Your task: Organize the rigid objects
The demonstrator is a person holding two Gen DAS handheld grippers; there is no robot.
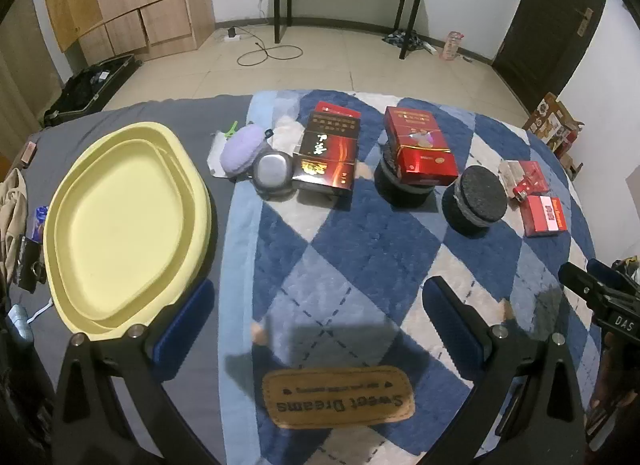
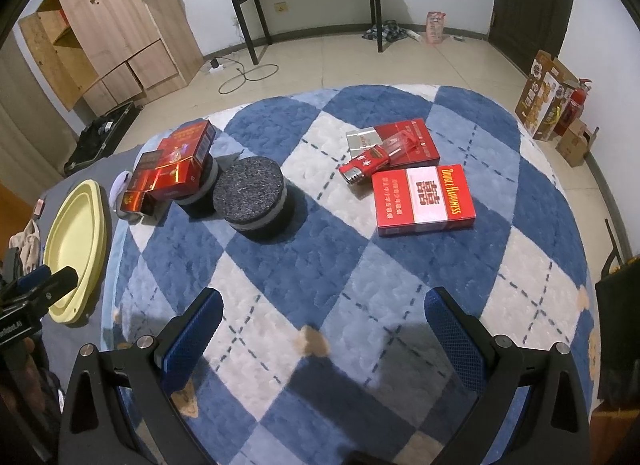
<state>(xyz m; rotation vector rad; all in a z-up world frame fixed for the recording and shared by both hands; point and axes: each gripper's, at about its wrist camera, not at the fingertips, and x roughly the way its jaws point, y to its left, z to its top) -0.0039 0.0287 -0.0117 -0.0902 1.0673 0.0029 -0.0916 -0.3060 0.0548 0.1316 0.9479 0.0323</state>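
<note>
On checked blue blanket (image 2: 360,265), red boxes (image 2: 424,201), tiled floor (image 2: 340,65)

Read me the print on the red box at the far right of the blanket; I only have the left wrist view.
Observer: The red box reads "Double Happiness" and lies flat.
Operator: Say what the small red thing behind it is.
Observer: A red lighter with a silver top, lying on its side by that box's far corner.
Operator: Report the right hand-held gripper.
Observer: The right hand-held gripper is open and holds nothing, above the blanket.
</note>
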